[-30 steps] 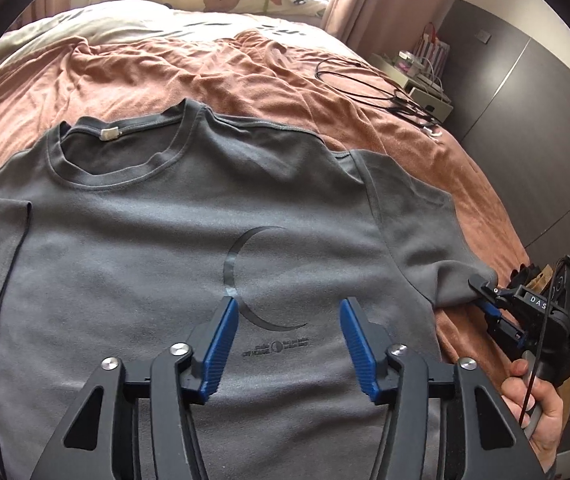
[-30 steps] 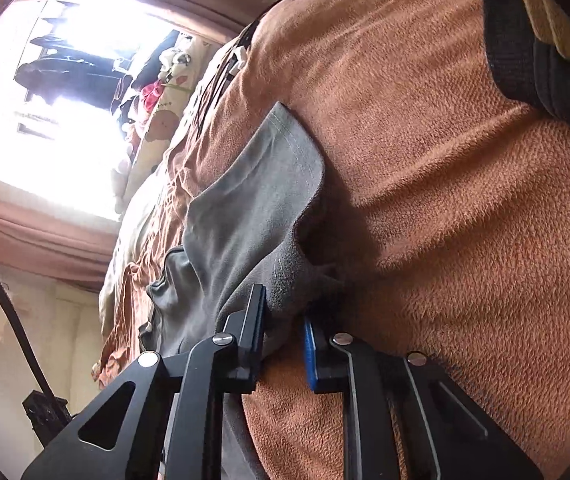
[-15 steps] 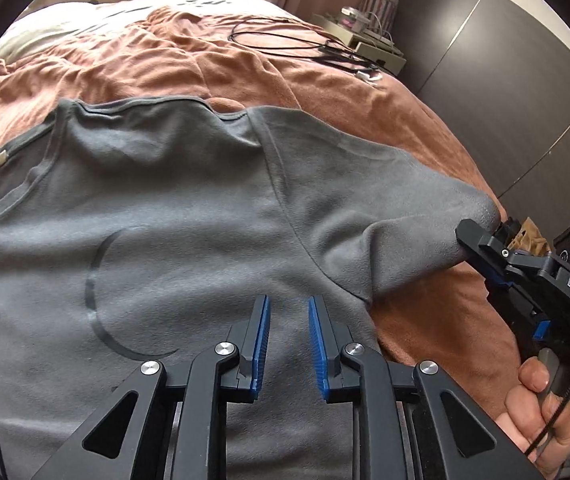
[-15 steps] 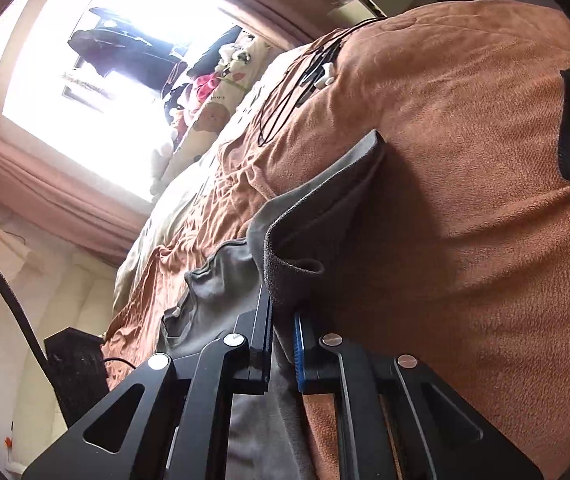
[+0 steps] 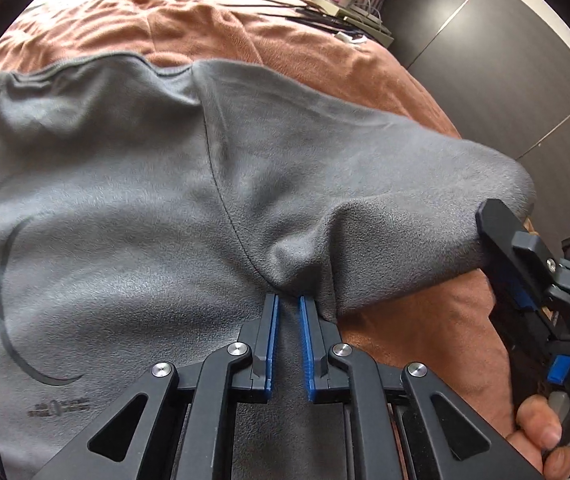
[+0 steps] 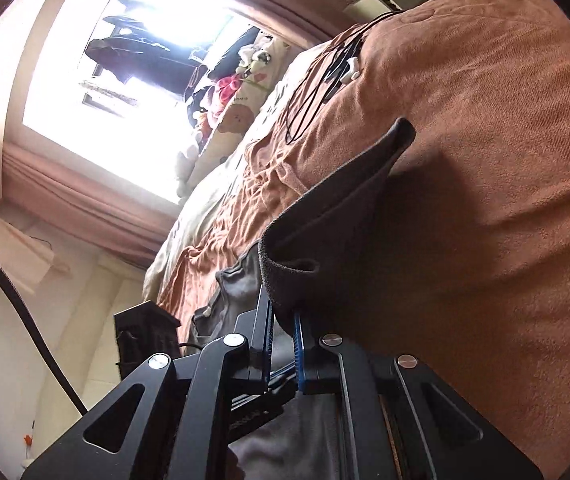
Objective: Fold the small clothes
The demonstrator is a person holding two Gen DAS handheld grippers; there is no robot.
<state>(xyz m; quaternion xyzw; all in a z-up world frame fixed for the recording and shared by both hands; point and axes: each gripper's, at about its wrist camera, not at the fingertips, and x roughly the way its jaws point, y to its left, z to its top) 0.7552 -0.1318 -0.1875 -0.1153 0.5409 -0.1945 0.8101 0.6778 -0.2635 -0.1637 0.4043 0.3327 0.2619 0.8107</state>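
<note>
Shirts: one soft grey T-shirt (image 5: 125,208) with a thin dark curved line printed on its front; it lies spread on the bed.
Bed cover: one fuzzy orange-brown blanket (image 5: 277,36) lies under the shirt.
Tongs: two, both black with blue pads.
Cords: a bunch of thin black cables (image 6: 317,92) lies on the blanket, well apart from the shirt.
Window: one bright window (image 6: 125,80), with soft toys and pillows (image 6: 241,92) piled near it.
Dark wall: grey panels (image 5: 485,60) stand past the edge of the bed.
Left tongs: the left gripper (image 5: 288,300) points down at the shirt and pinches a small bump of cloth where the sleeve meets the body. Its jaws have just been closing, and the cloth is between them.
Right tongs: the right gripper (image 6: 283,312) is clamped on the hem of the sleeve (image 5: 425,216) and holds it up off the blanket. In the left view it shows at the right edge, with the person's hand (image 5: 541,432) wrapped round its handle.
Change, left: one second ago the left jaws stood wide apart above the printed curve; now they are near the armpit and almost together.
Change, right: one second ago the sleeve lay low on the blanket; now it is lifted and its open end faces up.
</note>
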